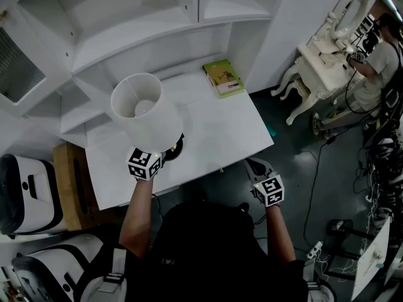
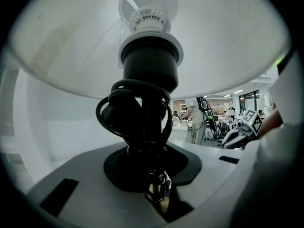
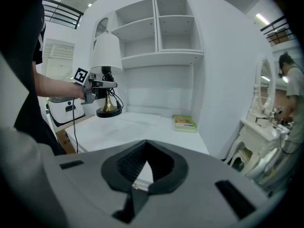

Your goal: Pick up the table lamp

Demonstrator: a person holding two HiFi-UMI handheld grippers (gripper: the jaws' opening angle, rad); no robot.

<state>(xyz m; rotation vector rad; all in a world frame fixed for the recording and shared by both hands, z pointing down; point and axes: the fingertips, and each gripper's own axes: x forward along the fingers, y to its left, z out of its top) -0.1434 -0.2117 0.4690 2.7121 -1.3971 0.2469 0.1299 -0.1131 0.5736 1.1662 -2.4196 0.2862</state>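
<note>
The table lamp has a white shade (image 1: 141, 109), a brass stem and a round black base (image 1: 176, 147), with its black cord coiled round the stem (image 2: 137, 118). My left gripper (image 1: 160, 156) is shut on the brass stem (image 2: 157, 190) just below the coil. The shade fills the top of the left gripper view. In the right gripper view the lamp (image 3: 105, 56) leans slightly, and its base (image 3: 108, 112) looks a little off the white desk (image 1: 214, 137). My right gripper (image 1: 257, 167) hovers off the desk's front right edge. Its jaws (image 3: 137, 186) are shut and hold nothing.
A green book (image 1: 223, 77) lies at the desk's back right, under white wall shelves (image 1: 157, 17). A wooden box (image 1: 72, 181) and white machines (image 1: 25, 194) stand to the left. To the right are a cream dressing table (image 1: 327, 49), a person (image 1: 378, 61) and floor cables (image 1: 378, 168).
</note>
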